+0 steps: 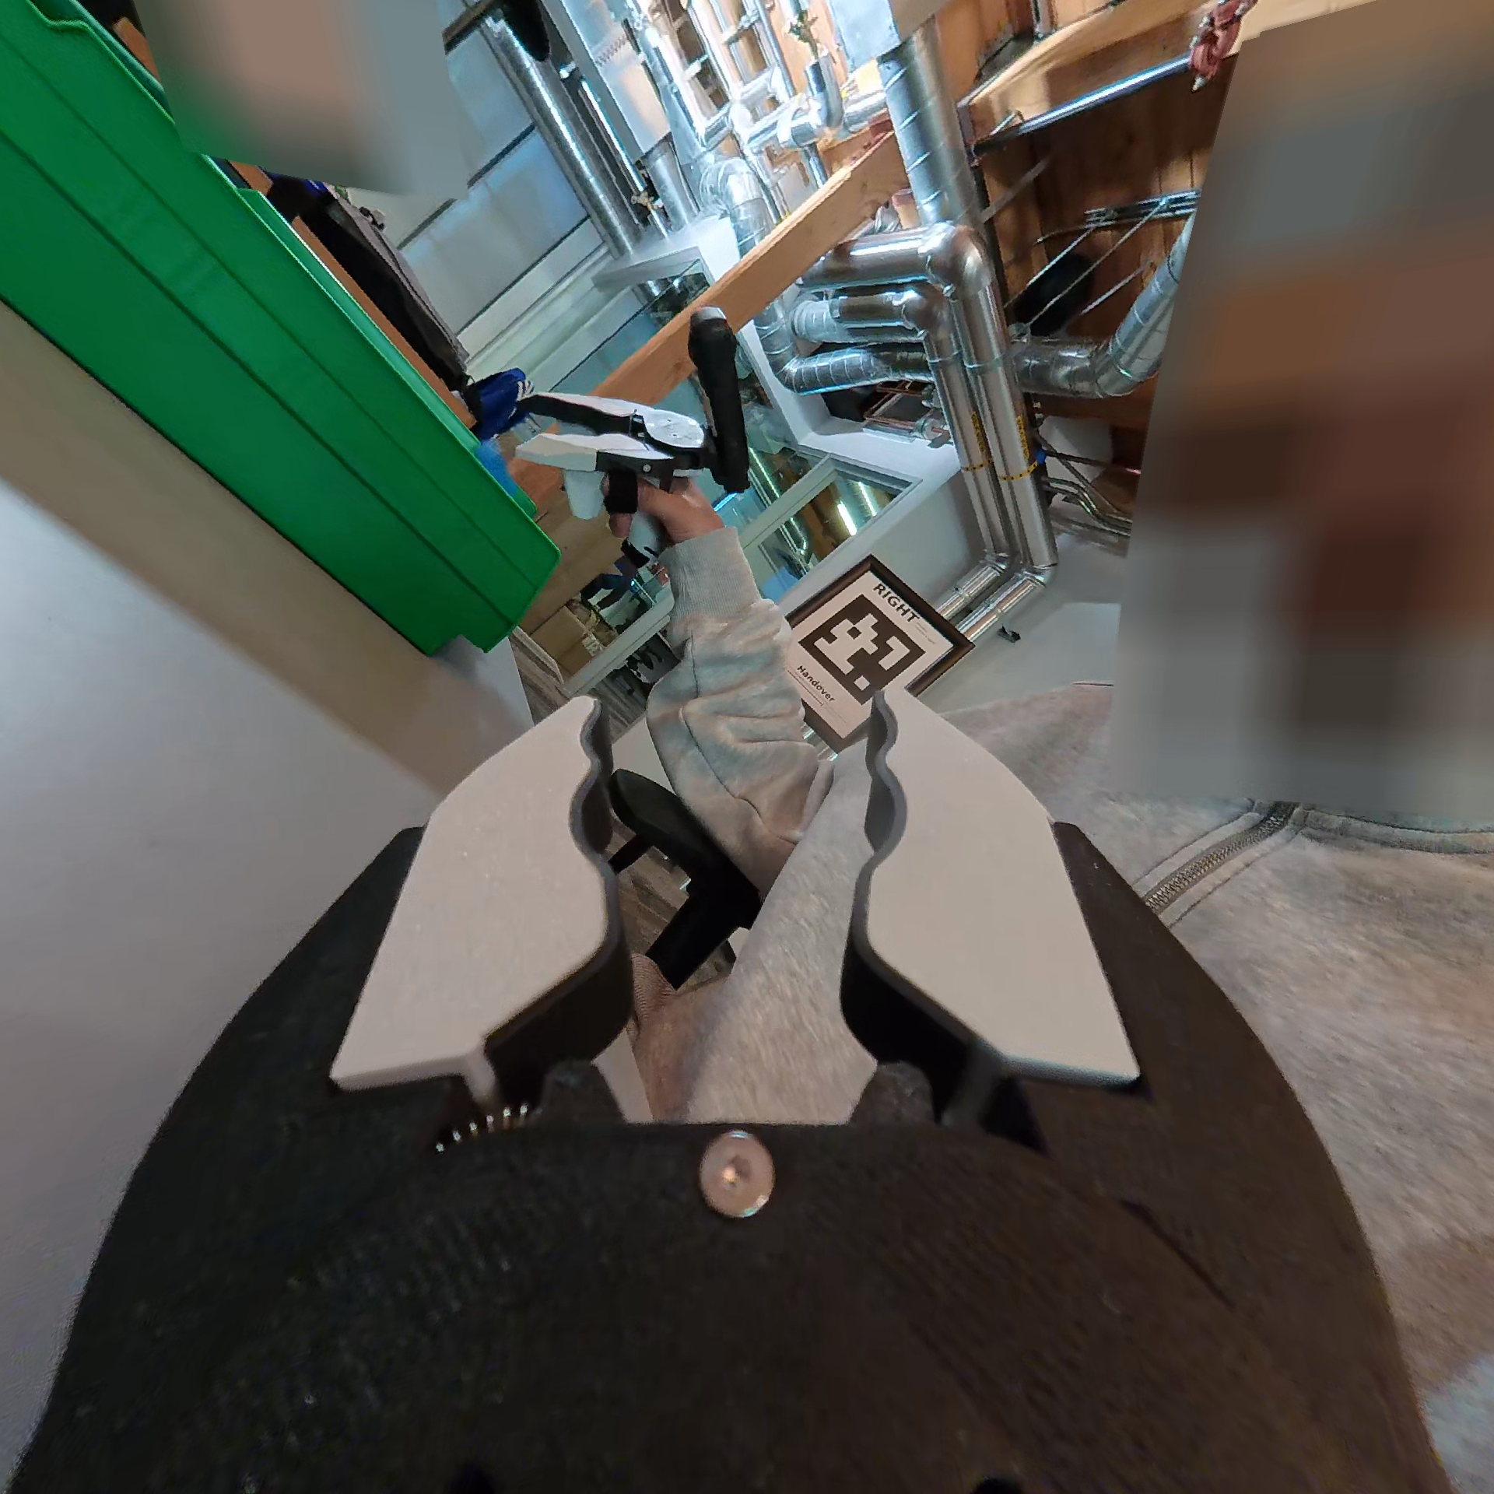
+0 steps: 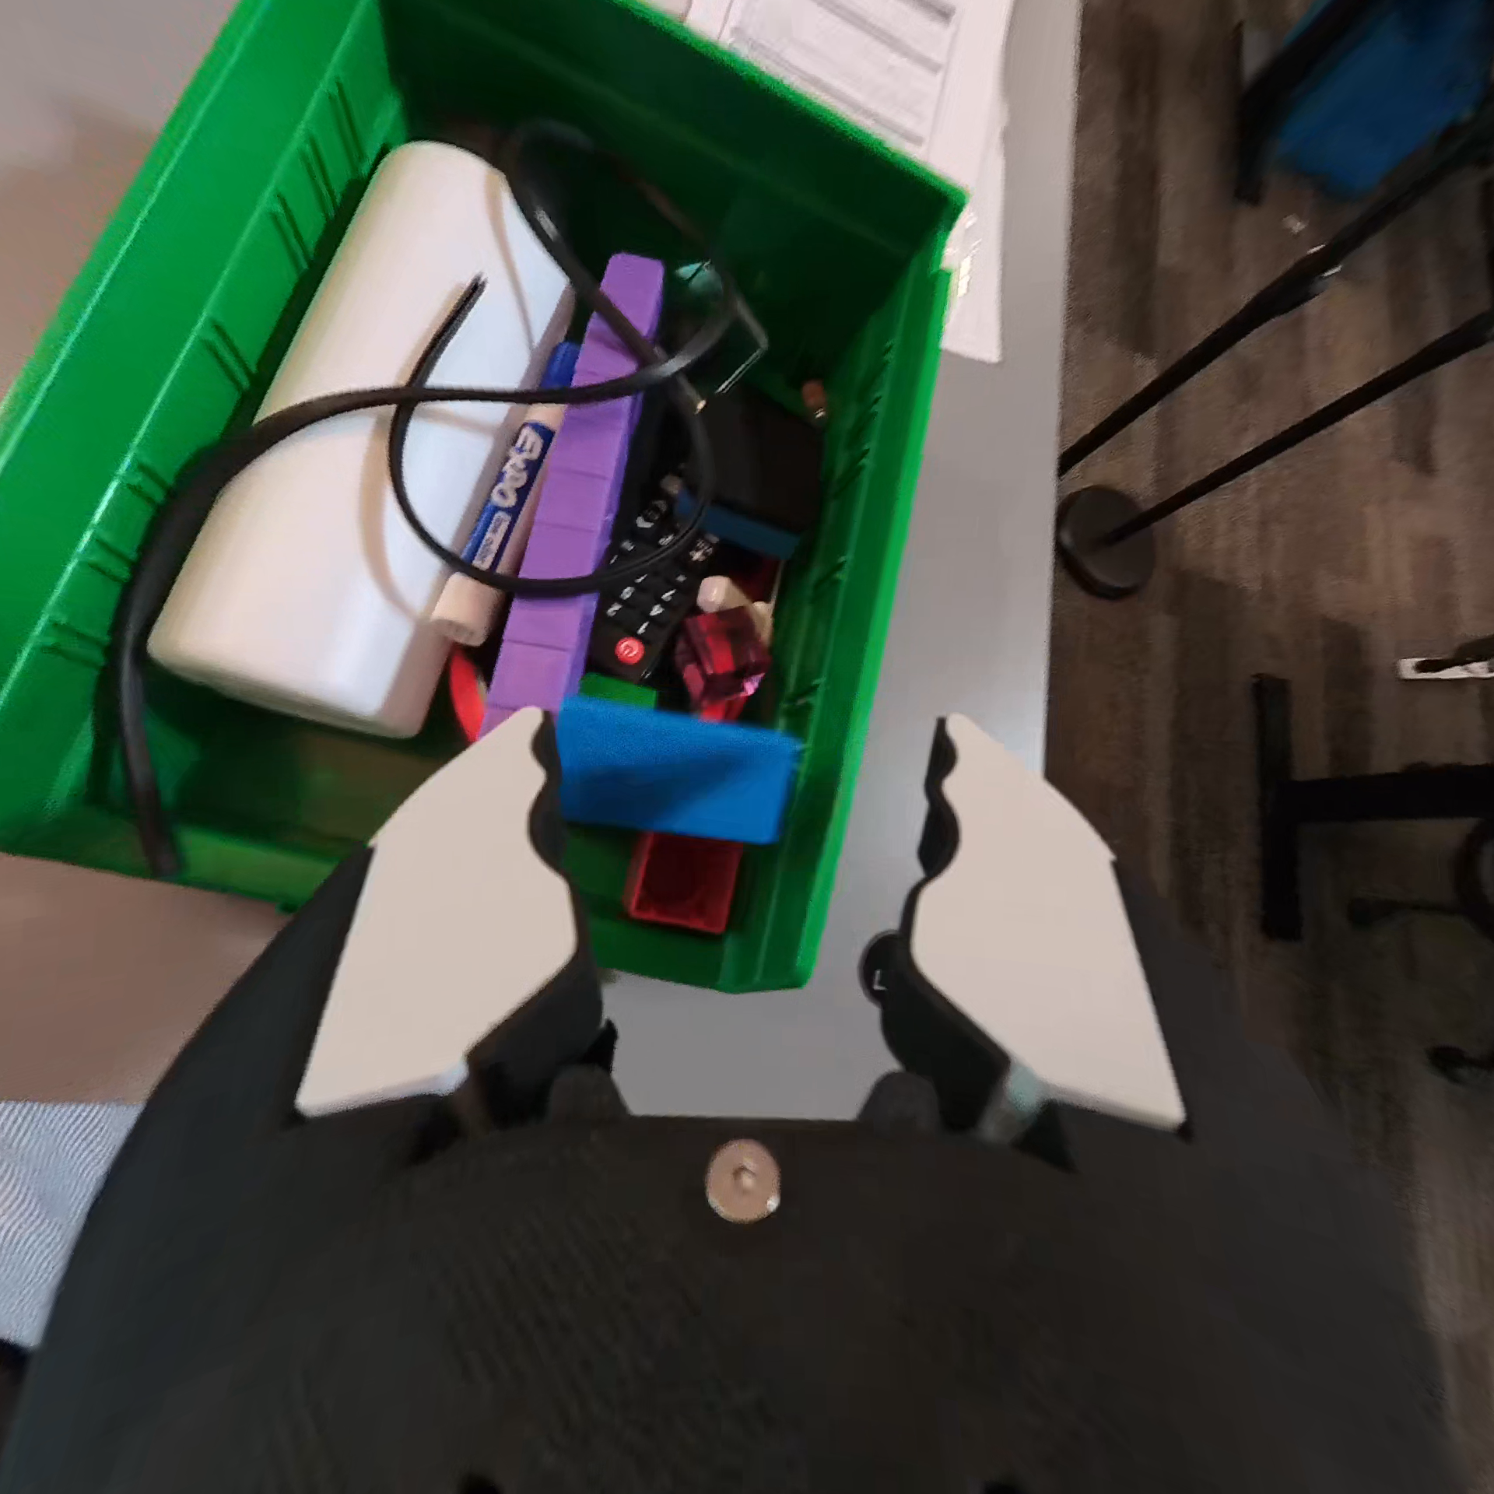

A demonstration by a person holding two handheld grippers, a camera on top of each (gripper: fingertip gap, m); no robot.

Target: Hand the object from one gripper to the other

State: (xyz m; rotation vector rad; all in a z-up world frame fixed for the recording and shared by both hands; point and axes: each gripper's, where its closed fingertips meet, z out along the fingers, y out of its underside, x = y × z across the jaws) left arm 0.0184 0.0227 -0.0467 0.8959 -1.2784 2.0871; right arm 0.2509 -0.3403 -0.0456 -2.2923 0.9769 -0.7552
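My right gripper [image 2: 742, 723] is open and empty, held just above the near end of a green bin [image 2: 881, 485]. Below its tips lie a blue block [image 2: 671, 776] and a red block [image 2: 683, 885]. The bin also holds a white container [image 2: 364, 485], a blue marker [image 2: 505, 493], a purple segmented strip [image 2: 582, 501], a black remote [image 2: 655, 582], a pink gem [image 2: 719, 663] and a black cable [image 2: 242, 453]. My left gripper [image 1: 736, 711] is open and empty, pointing towards a grey sweater. The left wrist view shows the right gripper [image 1: 529, 428] farther off, over the bin [image 1: 242, 364].
The bin stands on a grey table [image 2: 994, 566] near its right edge. Papers [image 2: 849, 48] lie beyond the bin. A black stand base [image 2: 1107, 533] and chair legs are on the wood floor to the right. A framed marker card [image 1: 877, 647] leans behind the person's arm [image 1: 728, 687].
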